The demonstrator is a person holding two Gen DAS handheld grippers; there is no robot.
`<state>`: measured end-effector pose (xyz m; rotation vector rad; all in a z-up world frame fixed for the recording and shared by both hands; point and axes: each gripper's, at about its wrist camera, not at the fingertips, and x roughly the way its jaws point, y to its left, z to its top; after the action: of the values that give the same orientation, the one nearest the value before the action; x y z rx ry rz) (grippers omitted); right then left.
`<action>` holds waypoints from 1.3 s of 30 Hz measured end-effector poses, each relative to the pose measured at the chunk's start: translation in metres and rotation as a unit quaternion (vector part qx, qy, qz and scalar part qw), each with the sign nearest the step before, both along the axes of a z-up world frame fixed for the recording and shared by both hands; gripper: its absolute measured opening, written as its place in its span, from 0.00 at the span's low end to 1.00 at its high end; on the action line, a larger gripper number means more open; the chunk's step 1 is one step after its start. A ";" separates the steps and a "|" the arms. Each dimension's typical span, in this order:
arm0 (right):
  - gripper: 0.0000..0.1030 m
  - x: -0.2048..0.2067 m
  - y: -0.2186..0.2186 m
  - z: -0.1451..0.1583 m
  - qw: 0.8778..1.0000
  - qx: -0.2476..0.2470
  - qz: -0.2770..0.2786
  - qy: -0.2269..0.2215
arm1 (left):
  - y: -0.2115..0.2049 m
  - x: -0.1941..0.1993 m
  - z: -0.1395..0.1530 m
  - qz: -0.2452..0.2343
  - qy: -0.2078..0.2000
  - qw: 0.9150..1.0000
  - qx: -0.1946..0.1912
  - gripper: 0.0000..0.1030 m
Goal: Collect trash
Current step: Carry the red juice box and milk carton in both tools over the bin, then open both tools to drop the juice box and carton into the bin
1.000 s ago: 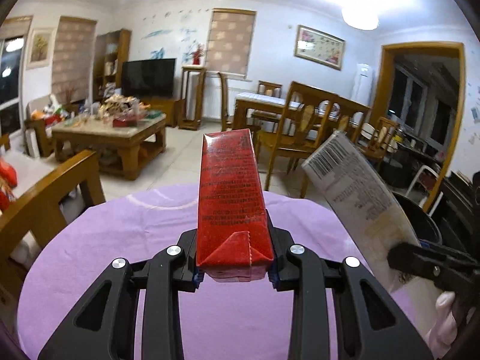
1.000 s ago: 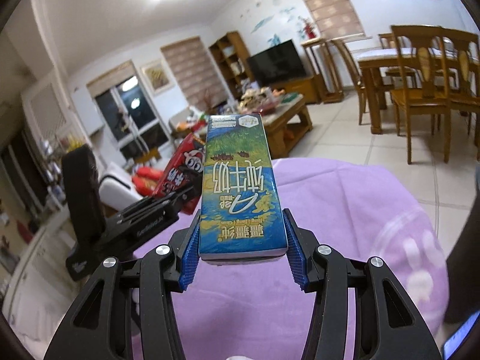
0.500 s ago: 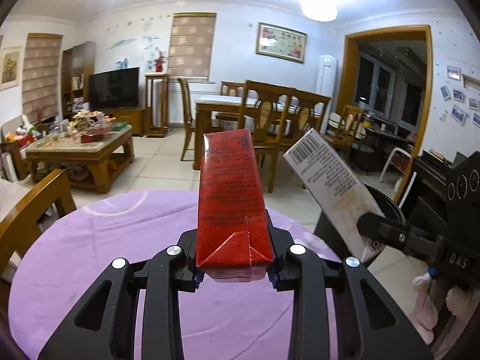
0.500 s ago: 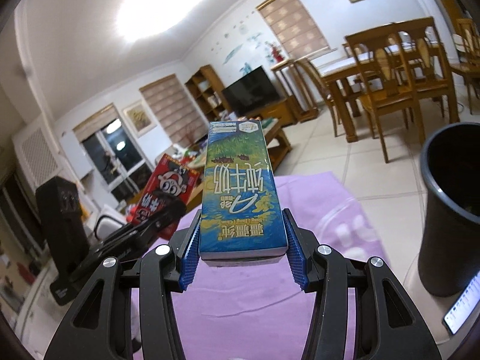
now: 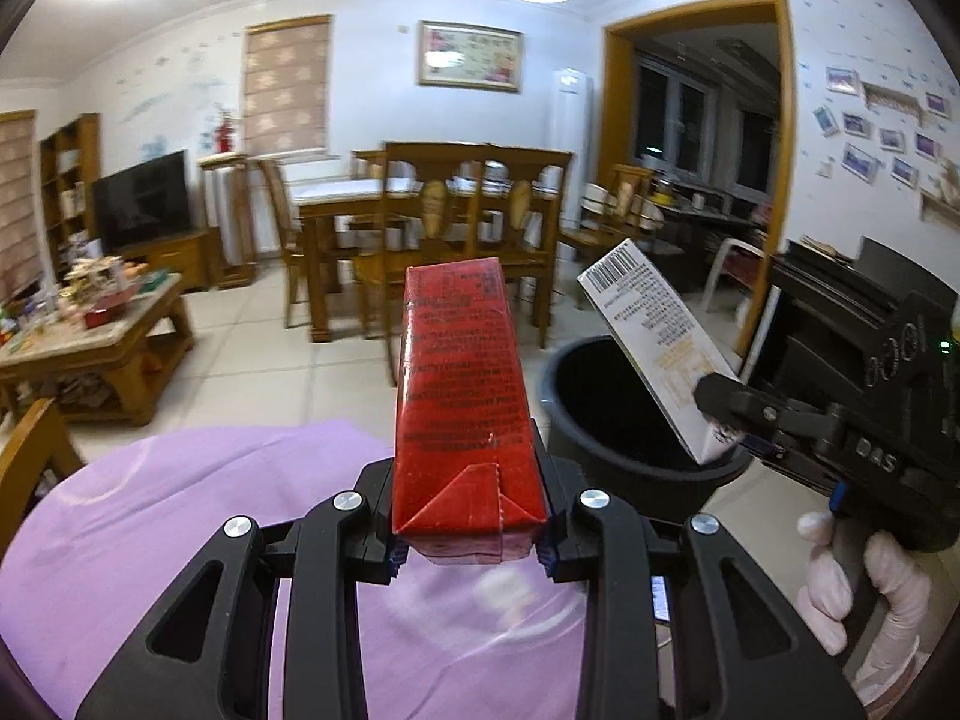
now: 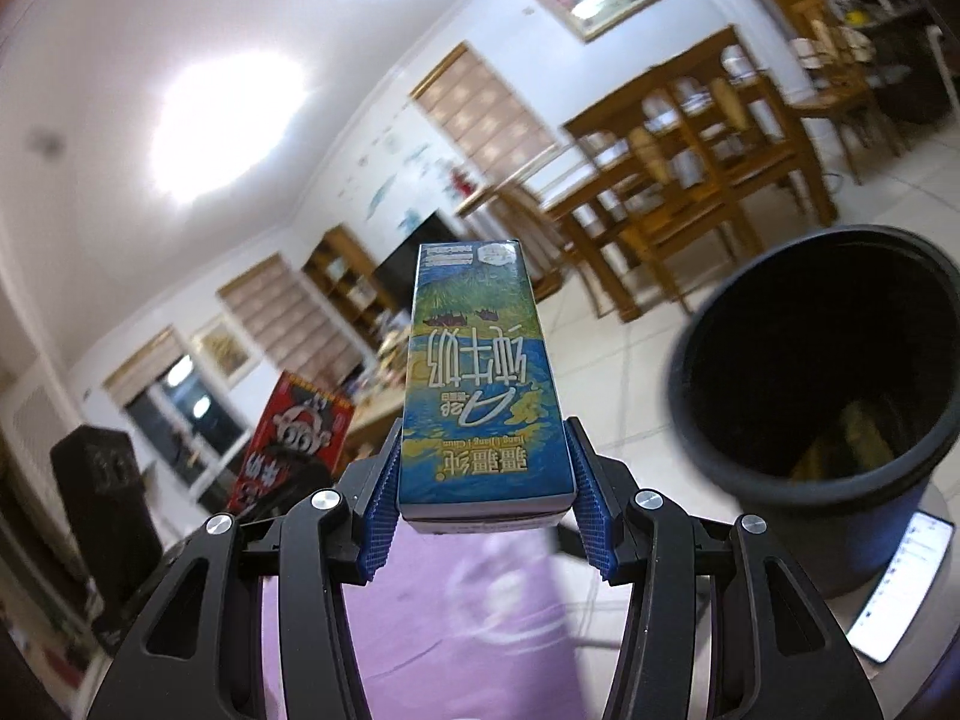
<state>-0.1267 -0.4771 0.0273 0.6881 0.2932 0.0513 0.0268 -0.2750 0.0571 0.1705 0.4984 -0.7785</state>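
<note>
1. Wooden dining chairs and a dining table stand at the far side of a tiled living room, with a television far left and a cluttered coffee table on the left.
2. Nearest to me, a purple cloth covers the round desk under both tools.
3. Beyond the desk's right edge, a black trash bin stands on the floor, its mouth open upward; in the right wrist view something yellowish lies at its bottom.
4. The left tool is clamped on a red carton, gripping it by its folded end so the carton points away, over the far edge of the desk and just left of the bin.
5. The right tool is clamped on a blue-and-green milk carton, its blue ribbed pads pressed against both sides; the printing reads upside down.
6. From the left wrist view, that same milk carton shows its white barcode side, tilted over the bin's opening.
7. A gloved hand holds the right tool's handle at the lower right.
8. A phone with a lit screen lies near the foot of the bin, at the right.
</note>
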 end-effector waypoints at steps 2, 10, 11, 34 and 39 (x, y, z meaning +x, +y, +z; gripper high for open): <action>0.49 -0.009 -0.035 -0.009 0.999 0.021 -0.032 -0.001 | -0.027 0.005 -0.004 -0.027 0.014 1.000 0.001 0.31; 0.49 -0.050 -0.136 -0.053 0.991 0.078 -0.112 0.003 | -0.119 0.012 -0.031 -0.089 0.053 0.995 0.012 0.31; 0.49 -0.053 -0.143 -0.058 0.990 0.081 -0.116 0.005 | -0.129 0.012 -0.036 -0.094 0.058 0.994 0.016 0.31; 0.49 -0.061 -0.164 -0.093 0.981 0.133 -0.144 0.013 | -0.215 0.015 -0.082 -0.117 0.093 0.986 0.081 0.31; 0.52 -0.057 -0.158 -0.088 0.981 0.130 -0.143 0.012 | -0.218 0.015 -0.081 -0.109 0.093 0.986 0.090 0.34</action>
<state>-0.1841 -0.6348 -0.0602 0.9852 0.2105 -0.1964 0.0422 -0.4932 -0.0239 0.3262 0.7357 -0.9683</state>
